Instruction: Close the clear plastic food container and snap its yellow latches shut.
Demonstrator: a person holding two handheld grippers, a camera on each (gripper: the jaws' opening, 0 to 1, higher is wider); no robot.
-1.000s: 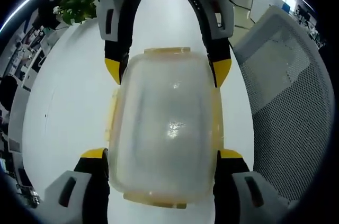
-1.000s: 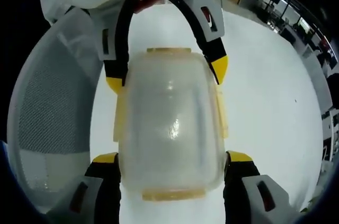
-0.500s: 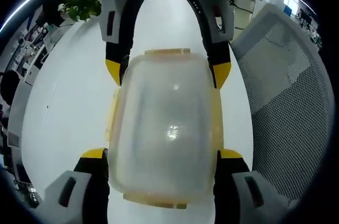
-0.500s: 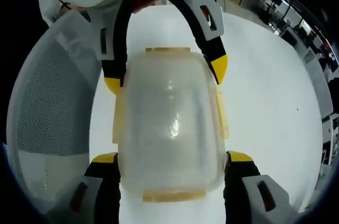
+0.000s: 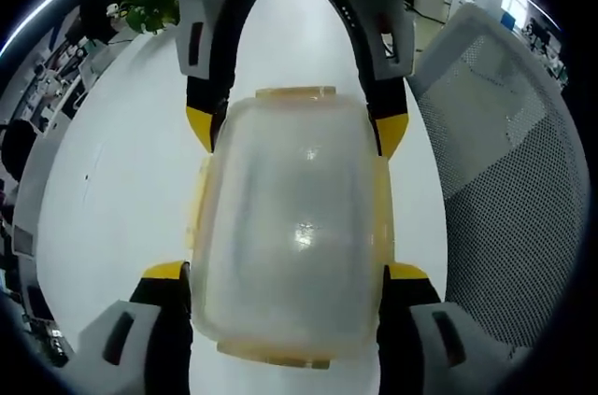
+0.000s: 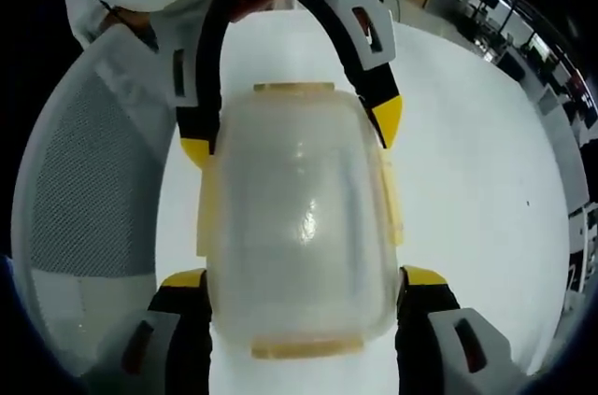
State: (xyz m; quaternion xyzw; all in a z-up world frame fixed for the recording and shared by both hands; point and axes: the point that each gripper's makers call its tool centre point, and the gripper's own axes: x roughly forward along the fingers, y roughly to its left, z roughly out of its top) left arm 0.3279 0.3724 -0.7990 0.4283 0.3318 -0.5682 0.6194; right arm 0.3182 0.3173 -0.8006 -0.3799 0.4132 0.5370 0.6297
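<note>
Lengthwise between both claws, clear container [image 5: 285, 236] [image 6: 297, 227], left claw [image 5: 285, 269] and right claw [image 6: 299, 274] each clamped across its ends.

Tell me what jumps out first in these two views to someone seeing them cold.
The clear plastic container with pale yellow latches dominates both views, lying on the white table between the two grippers, which face each other from its opposite ends. The left gripper and right gripper each have their yellow-tipped jaws flanking the container's sides. A grey mesh chair back stands beside the table.
</note>
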